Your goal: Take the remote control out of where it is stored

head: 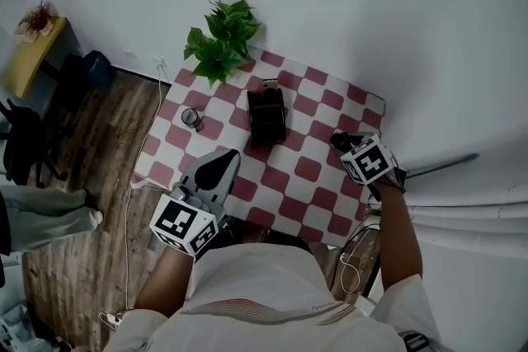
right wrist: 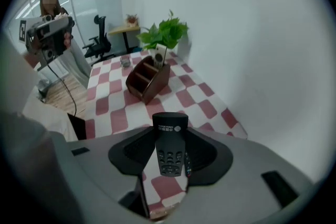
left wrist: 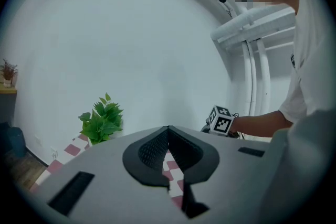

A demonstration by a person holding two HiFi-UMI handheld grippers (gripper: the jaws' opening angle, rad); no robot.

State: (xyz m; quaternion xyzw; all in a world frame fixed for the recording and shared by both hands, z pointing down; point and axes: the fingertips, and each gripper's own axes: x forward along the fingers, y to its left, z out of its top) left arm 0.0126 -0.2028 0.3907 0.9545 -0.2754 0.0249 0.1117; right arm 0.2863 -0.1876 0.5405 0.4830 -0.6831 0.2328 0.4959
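Observation:
A black remote control (right wrist: 169, 147) stands upright between the pads of my right gripper (right wrist: 169, 134), which is shut on it above the near right part of the checkered table (head: 309, 169). In the head view that gripper (head: 343, 143) hangs over the table's right edge. The brown wooden organizer (head: 267, 116) (right wrist: 148, 78) stands at the table's middle back, with a pale item (right wrist: 159, 54) still sticking out of it. My left gripper (head: 219, 165) (left wrist: 168, 131) hovers over the near left edge, its tips together with nothing between them.
A potted green plant (head: 221, 39) (left wrist: 101, 119) stands at the table's back by the white wall. A small glass (head: 191, 118) sits left of the organizer. Off to the left are a yellow desk (head: 33, 53), an office chair (head: 21, 144) and a person's legs (head: 41, 214).

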